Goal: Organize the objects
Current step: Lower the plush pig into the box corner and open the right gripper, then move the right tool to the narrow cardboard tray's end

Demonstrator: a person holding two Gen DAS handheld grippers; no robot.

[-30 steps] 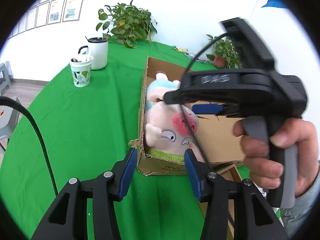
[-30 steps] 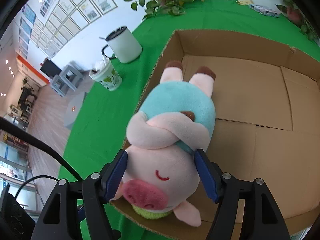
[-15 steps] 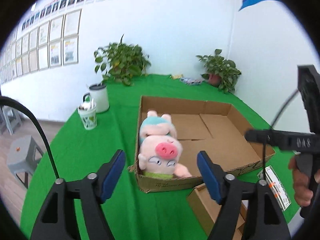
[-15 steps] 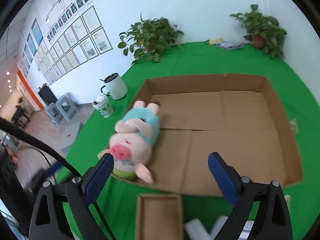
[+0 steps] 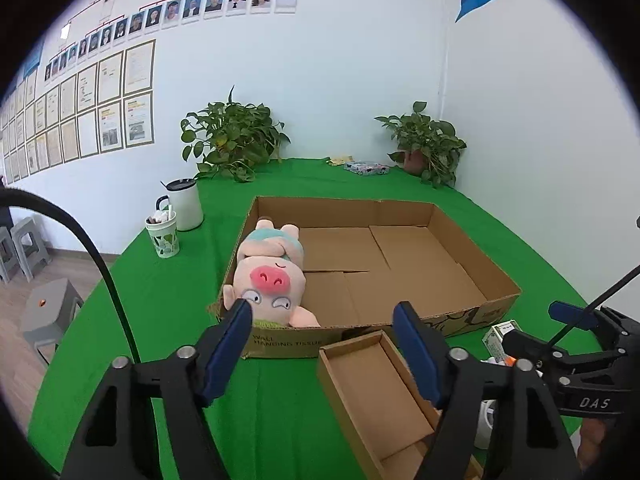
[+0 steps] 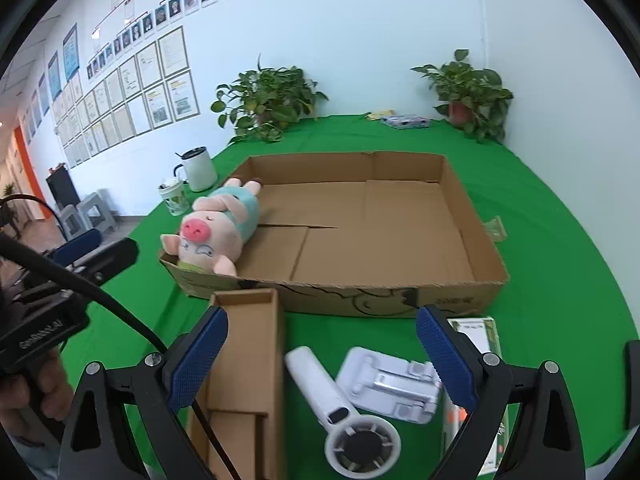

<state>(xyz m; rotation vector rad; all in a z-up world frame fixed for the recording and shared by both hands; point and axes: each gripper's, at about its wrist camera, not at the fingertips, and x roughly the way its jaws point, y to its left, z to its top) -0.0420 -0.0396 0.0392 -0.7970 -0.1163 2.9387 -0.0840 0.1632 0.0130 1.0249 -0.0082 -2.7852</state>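
Plush pig in the box, both tools free

Green table (image 5: pixel 168 312) carries a large cardboard box (image 6: pixel 472 216). Plush pig (image 6: pixel 216 224) lies in its near-left corner, head over the near wall. Small open carton (image 6: pixel 248 352) sits just near of the box. White handheld fan (image 6: pixel 340 420) and white folding stand (image 6: pixel 388 384) lie right of the carton. Right tool (image 6: pixel 320 352) gapes wide above them, holding nothing. Left tool (image 5: pixel 322 332), jaws just closing, stands half open, empty.

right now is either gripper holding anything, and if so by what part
Nothing is held. The left gripper and right gripper both stand open with nothing between their pads; the plush pig lies free in the big cardboard box.
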